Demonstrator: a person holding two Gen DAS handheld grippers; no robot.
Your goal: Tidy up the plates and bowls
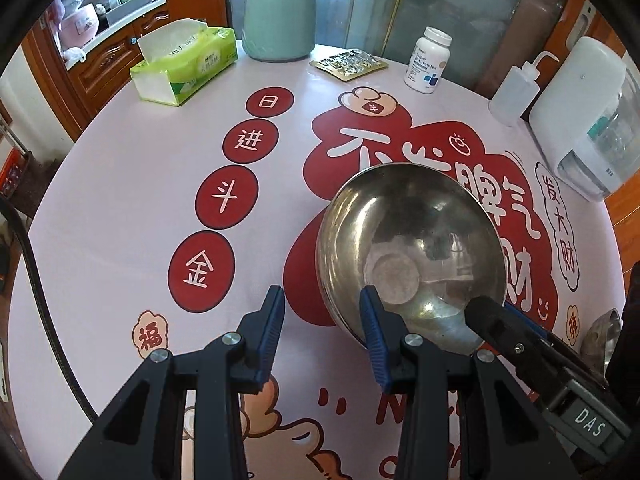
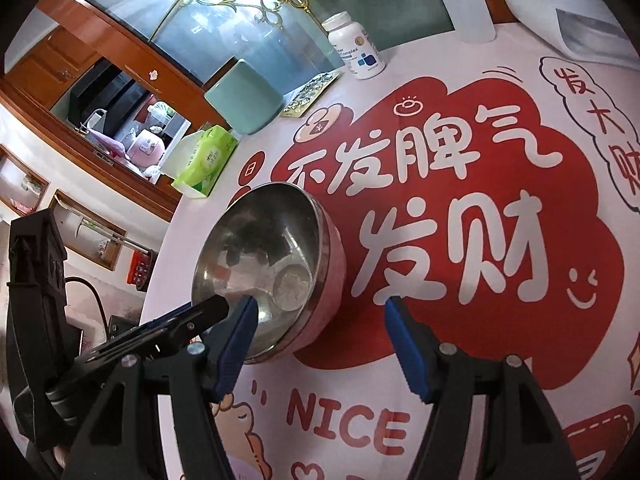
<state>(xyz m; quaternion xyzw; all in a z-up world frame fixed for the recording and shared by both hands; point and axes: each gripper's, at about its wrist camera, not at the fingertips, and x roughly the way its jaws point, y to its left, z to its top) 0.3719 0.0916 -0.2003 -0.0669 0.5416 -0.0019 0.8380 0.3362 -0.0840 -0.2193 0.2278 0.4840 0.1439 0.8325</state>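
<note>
Steel, round and shiny, the metal bowl (image 1: 412,248) sits tilted on the pink printed tabletop (image 1: 132,208), its near rim hidden behind your claws. Your left claw (image 1: 324,336) points steeply down, jaws narrowly apart, one pad at the bowl's rim; contact is hard to judge. Your right claw (image 2: 320,344) stands wider, one pad inside the bowl, gripping nothing.

Near rim of the steel bowl (image 1: 408,240) hiding behind gripper fingers (image 1: 374,332), a second metal dish (image 1: 602,336) getting cut off at right, white dispenser (image 1: 580,120) running past the edge, bottle (image 1: 426,60) print blurring.
</note>
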